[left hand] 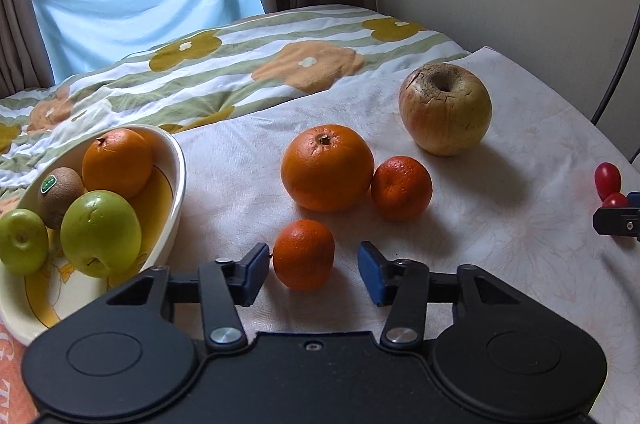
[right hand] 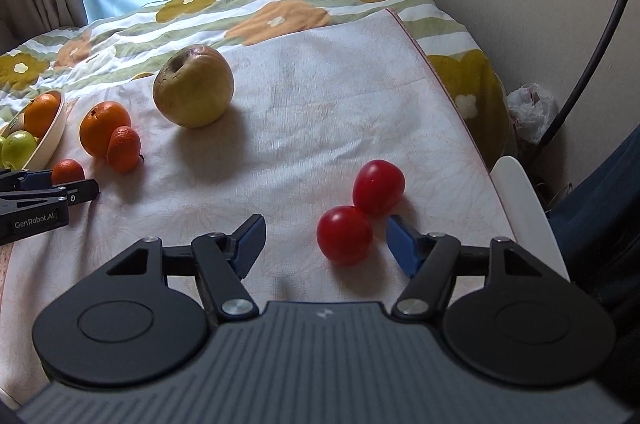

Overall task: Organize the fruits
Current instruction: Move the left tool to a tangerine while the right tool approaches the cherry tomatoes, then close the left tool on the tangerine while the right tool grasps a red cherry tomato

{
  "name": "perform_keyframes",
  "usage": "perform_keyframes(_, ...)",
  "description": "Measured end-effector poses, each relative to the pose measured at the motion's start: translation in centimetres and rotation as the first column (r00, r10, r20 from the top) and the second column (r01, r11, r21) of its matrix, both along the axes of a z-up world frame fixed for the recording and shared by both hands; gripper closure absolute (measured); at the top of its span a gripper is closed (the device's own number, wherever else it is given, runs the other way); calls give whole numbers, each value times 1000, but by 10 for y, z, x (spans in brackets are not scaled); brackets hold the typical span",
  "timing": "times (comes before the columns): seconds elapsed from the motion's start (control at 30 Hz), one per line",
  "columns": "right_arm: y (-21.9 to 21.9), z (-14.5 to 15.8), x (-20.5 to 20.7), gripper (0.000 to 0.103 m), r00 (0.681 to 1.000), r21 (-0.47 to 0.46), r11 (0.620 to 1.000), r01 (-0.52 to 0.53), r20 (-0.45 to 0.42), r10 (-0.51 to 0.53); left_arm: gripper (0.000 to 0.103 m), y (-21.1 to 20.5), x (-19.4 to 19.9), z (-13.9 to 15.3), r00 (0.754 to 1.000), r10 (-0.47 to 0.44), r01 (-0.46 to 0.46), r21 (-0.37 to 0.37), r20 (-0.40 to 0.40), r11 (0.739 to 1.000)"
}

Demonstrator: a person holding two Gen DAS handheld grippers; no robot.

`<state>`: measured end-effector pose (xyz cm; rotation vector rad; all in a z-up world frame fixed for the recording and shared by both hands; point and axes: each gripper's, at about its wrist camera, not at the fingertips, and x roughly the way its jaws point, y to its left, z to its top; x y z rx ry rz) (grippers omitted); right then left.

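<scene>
My left gripper (left hand: 316, 272) is open around a small mandarin (left hand: 303, 254) lying on the white cloth; its left pad touches the fruit, its right pad stands apart. Behind it lie a big orange (left hand: 327, 167), another mandarin (left hand: 401, 187) and a wrinkled apple (left hand: 445, 108). A cream bowl (left hand: 176, 159) at the left holds an orange, a kiwi and two green apples. My right gripper (right hand: 326, 242) is open, with the nearer of two red tomatoes (right hand: 344, 235) between its fingers; the other tomato (right hand: 378, 187) lies just beyond.
The cloth (right hand: 320, 83) covers a flowered quilt (left hand: 240, 63) on a bed. Curtains and a blue sheet hang at the back. The wall, a black cable (right hand: 600, 43) and a white chair edge (right hand: 524, 191) stand at the right.
</scene>
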<state>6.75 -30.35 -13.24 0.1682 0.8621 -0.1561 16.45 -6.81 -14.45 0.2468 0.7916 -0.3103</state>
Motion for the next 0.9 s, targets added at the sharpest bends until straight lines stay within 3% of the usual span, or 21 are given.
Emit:
perform_keyframes(0.07,0,0,0,23,1000,0,1000,3,1,-3,65,0,0,0,1000,5,-5,14,9,1000)
perform_keyframes(0.1,1,0,0,23,1000,-1,1000,3,2,-3,66,1,0,0,1000,5,-5,17,10,1000)
perform_keyframes(0.6,0,-7,1,39,1000,-9,1000,-4,3,4,67,-2,-11,0,1000,2,-2,24,22,1000)
perform_keyframes(0.7,-1,-8,0,57,1000,-24,1000,-3,7,3,67,-1,-16,3,1000,8,-9,17,24,1000)
perform_keyframes(0.9,-4,1,-5,58,999,-14,1000,-26,20,26,67,0,-34,16,998,43,-43,-7,44,999)
